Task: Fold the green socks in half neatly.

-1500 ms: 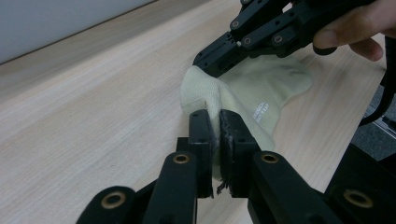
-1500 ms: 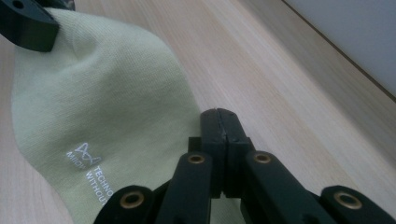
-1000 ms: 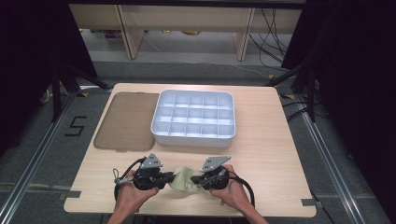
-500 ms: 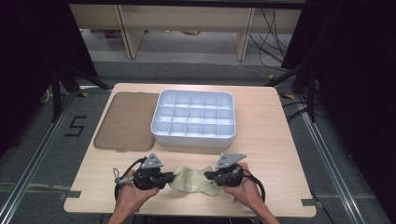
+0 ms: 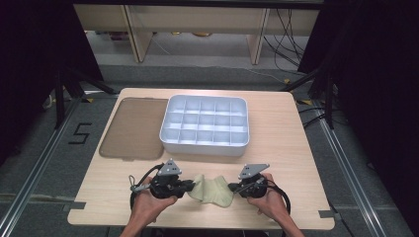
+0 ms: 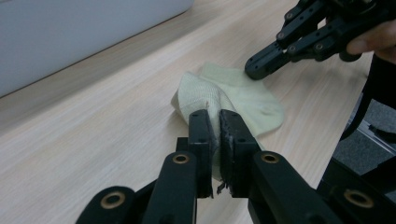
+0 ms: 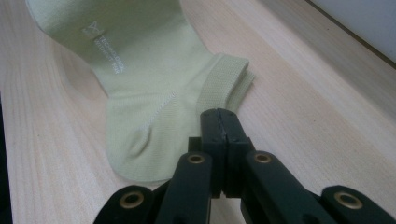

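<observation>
Sock: pale green knitted ankle sock [image 5: 213, 190] lies flat on the light wooden bench [image 5: 296, 148], between both hands.
Left gripper [image 6: 214, 122]: fingers clamped on 1 end of the fabric.
Right gripper [image 7: 219, 116]: fingers together, empty, at the ribbed cuff [image 7: 224, 84].
Advice: pull gently and level, smoothing creases before folding.

The pale yellow-green knitted cloth sock [image 7: 140, 93] lying just ahead of the right gripper's [image 7: 219, 114] matt black plastic jaws is soft and matt, with a ribbed cuff, a stitched heel seam and a faint printed mark. The left gripper's [image 6: 214, 116] black plastic jaws, scuffed and rough at their inner pads, pinch a fold of that cloth. Beneath both, the light wooden table [image 5: 291, 148] has a smooth, matt grain, and beyond them the white compartmented plastic tray [image 5: 205, 143] looks smooth and faintly glossy.
</observation>
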The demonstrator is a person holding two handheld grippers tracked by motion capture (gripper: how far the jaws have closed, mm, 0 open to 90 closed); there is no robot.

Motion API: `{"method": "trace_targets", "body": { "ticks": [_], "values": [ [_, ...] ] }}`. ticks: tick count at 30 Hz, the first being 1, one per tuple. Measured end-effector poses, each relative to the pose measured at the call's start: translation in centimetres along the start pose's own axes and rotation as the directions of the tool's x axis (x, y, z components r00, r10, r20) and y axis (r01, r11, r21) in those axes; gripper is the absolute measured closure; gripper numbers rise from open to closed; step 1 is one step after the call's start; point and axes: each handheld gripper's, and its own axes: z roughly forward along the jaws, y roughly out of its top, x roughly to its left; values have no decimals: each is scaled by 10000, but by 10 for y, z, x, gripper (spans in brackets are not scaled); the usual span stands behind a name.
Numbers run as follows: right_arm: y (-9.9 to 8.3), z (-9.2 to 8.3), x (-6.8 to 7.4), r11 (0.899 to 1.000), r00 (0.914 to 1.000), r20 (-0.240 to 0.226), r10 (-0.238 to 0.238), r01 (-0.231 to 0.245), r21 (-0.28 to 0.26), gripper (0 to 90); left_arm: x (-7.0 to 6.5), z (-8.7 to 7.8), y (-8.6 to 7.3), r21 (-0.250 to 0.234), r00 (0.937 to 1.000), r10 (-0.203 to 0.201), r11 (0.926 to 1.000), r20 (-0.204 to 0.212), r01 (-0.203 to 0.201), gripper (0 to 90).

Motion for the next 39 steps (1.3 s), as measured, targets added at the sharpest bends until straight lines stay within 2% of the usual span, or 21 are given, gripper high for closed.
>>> {"method": "trace_targets", "body": {
  "ticks": [1, 3, 4, 9, 11, 13, 14, 15, 17, 18, 20, 23, 26, 27, 30, 31, 32, 36, 39],
  "values": [
    [-1, 2, 0, 9998, 10000, 7, 25, -25, -199, 900, 0, 1, 2, 27, 10000, 38, 10000, 48, -38, 832],
    [-1, 1, 0, 9998, 9999, -34, 104, -104, -172, 900, -2, 4, 3, -27, 10000, -54, 10000, 45, 54, 832],
    [0, 1, -2, 9999, 9999, 12, -117, 117, -57, 900, -4, 8, 7, 42, 9998, 85, 10000, 162, -86, 832],
    [-1, 1, -3, 9999, 9999, 15, -114, 114, -85, 900, -8, 18, 11, 198, 9997, 99, 9997, 207, -104, 831],
    [-1, 3, -3, 9996, 10000, 32, -65, 66, -289, 900, -10, 26, 13, 353, 9996, 120, 9993, 237, -128, 832],
    [-1, 2, -3, 9997, 10000, 29, -76, 77, -251, 900, -11, 31, 12, 460, 9996, 148, 9988, 248, -159, 831],
    [-1, 1, -3, 9999, 10000, -30, -83, 83, -105, 900, -10, 34, 13, 632, 9991, 327, 9974, 276, -344, 831],
    [-1, 0, -3, 10000, 9999, -116, 14, -15, -86, 900, -11, 36, 13, 641, 9994, 240, 9976, 260, -256, 831],
    [-1, 0, -4, 10000, 9999, -128, 19, -20, -93, 900, -11, 39, 13, 679, 9991, 312, 9971, 276, -330, 831],
    [-1, 1, -4, 9999, 9999, -132, 20, -22, -128, 900, -13, 44, 13, 664, 9998, 99, 9977, 199, -112, 830],
    [-2, 0, -4, 9997, 9997, -186, 150, -153, -179, 900, -13, 47, 13, 833, 9995, 247, 9962, 202, -263, 829],
    [-3, 0, -5, 9996, 9996, -212, 188, -193, -205, 900, -13, 50, 13, 992, 9990, 421, 9941, 146, -433, 828],
    [-3, 0, -6, 9996, 9997, -224, 121, -127, -242, 900, -13, 54, 14, 937, 9993, 341, 9950, 136, -352, 824],
    [-3, 0, -5, 9995, 9994, -246, 232, -237, -225, 900, -14, 54, 15, 1034, 9991, 393, 9938, 143, -406, 824],
    [-3, 0, -6, 9995, 9997, -209, 158, -164, -252, 900, -15, 58, 15, 1137, 9988, 452, 9924, 176, -469, 824],
    [-3, 0, -5, 9993, 9993, -245, 270, -276, -238, 900, -16, 59, 14, 1120, 9991, 394, 9929, 151, -408, 824],
    [-3, 0, -7, 9996, 9998, -208, 53, -59, -281, 900, -16, 60, 14, 1083, 9994, 305, 9936, 137, -318, 824],
    [-3, 0, -6, 9993, 9994, -247, 224, -231, -292, 900, -14, 61, 13, 1206, 9989, 453, 9916, 131, -466, 824],
    [-4, 0, -5, 9993, 9994, -239, 249, -256, -289, 900, -15, 62, 13, 1095, 9989, 426, 9930, 184, -443, 823]
  ]
}}
